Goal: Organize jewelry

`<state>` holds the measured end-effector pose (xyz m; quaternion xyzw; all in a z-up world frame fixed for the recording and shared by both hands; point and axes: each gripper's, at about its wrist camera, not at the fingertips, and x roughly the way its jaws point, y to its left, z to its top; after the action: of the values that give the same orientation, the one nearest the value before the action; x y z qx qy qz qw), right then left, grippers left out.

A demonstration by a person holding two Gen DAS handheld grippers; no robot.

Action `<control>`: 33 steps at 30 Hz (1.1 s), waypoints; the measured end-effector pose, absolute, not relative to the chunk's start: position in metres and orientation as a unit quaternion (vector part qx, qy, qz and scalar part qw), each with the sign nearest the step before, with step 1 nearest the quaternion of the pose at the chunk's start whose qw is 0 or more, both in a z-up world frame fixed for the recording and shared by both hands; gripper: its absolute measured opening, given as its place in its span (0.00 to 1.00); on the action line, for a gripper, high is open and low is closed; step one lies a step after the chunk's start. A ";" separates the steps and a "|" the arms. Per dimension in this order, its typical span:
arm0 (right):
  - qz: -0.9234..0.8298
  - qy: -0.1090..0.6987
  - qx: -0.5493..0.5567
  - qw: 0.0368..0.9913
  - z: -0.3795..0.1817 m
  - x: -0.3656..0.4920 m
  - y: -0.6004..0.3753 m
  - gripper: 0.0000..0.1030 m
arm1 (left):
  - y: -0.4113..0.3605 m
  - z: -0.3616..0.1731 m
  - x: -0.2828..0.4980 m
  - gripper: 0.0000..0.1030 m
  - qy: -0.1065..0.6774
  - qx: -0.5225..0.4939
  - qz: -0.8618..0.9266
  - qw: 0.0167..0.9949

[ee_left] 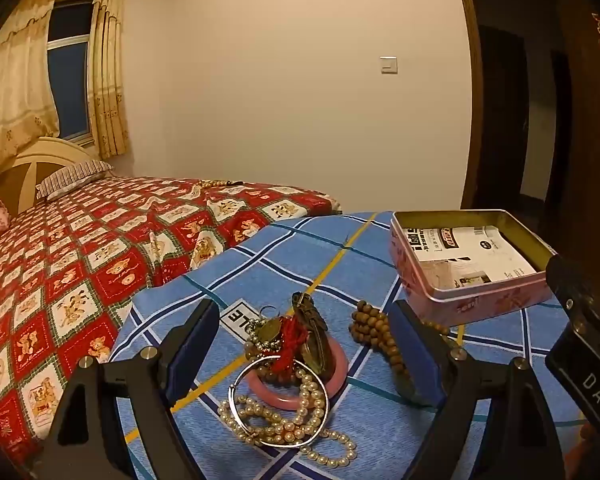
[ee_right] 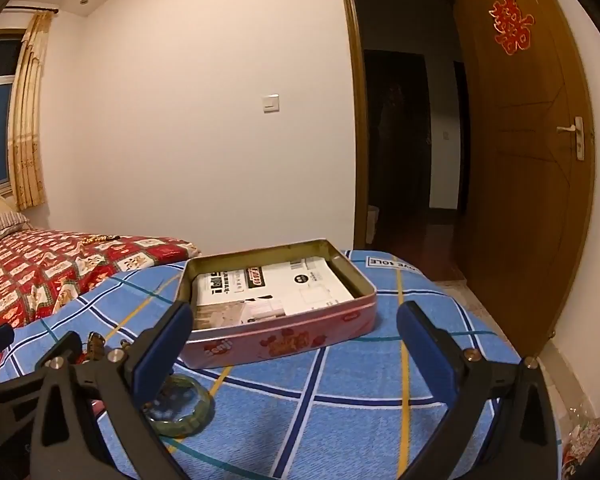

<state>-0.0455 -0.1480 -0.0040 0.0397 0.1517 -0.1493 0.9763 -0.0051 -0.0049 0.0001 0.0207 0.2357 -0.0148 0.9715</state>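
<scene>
Bedroom walls and a bed (ee_left: 80,248) with a red bear-print cover fill the upper and left part of the left wrist view; in the lower middle is the worktop (ee_left: 300,264) with a blue checked cloth. The left tool (ee_left: 304,332) is wide open and holds nothing. Between its fingers lies the jewelry pile: a silver bangle (ee_left: 278,400), a pearl strand (ee_left: 296,432), a pink bangle (ee_left: 300,384) and a red tassel charm (ee_left: 290,340), all touching each other. A wooden bead bracelet (ee_left: 374,330) lies just beside the right finger. I think the danger is tangling: closing on the pile may lift several pieces together, and the pearls could drag and fall.

In the right wrist view, the pink tin (ee_right: 280,344) sits open at centre, with printed paper (ee_right: 276,284) inside. The right tool (ee_right: 294,322) is also wide open and empty, before the tin. A green bangle (ee_right: 180,408) lies at lower left, under its left finger; a careless move could push it off the edge.
</scene>
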 end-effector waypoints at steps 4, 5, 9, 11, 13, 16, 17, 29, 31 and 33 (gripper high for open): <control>-0.151 0.154 0.040 0.976 -0.001 -0.036 -0.149 1.00 | -0.003 0.000 -0.003 0.84 0.240 0.018 -0.012 0.970; -0.152 0.154 0.043 0.975 0.000 -0.035 -0.150 1.00 | -0.003 -0.001 -0.003 0.84 0.241 0.018 -0.012 0.970; -0.154 0.156 0.050 0.974 -0.001 -0.034 -0.153 1.00 | -0.002 -0.001 -0.003 0.84 0.241 0.019 -0.013 0.970; -0.154 0.155 0.049 0.975 0.000 -0.034 -0.153 1.00 | -0.003 -0.001 -0.002 0.84 0.241 0.020 -0.012 0.970; -0.154 0.154 0.047 0.975 0.000 -0.035 -0.152 1.00 | -0.002 -0.001 -0.003 0.84 0.241 0.020 -0.012 0.970; -0.154 0.154 0.046 0.975 -0.001 -0.035 -0.152 1.00 | -0.003 -0.001 -0.003 0.84 0.240 0.020 -0.012 0.970; -0.154 0.154 0.046 0.975 0.000 -0.034 -0.152 1.00 | -0.003 -0.001 -0.003 0.84 0.240 0.020 -0.013 0.970; -0.154 0.154 0.047 0.975 0.000 -0.034 -0.153 1.00 | -0.005 0.000 -0.003 0.84 0.240 0.021 -0.013 0.971; -0.154 0.154 0.047 0.975 0.000 -0.034 -0.153 1.00 | -0.005 0.001 -0.003 0.84 0.238 0.020 -0.014 0.971; -0.154 0.154 0.046 0.975 0.000 -0.034 -0.153 1.00 | -0.005 0.002 -0.003 0.84 0.239 0.019 -0.014 0.971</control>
<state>-0.0337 -0.1531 0.0001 0.0463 0.1545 -0.1543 0.9748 -0.0030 -0.0052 0.0017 0.0192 0.2388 -0.0136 0.9708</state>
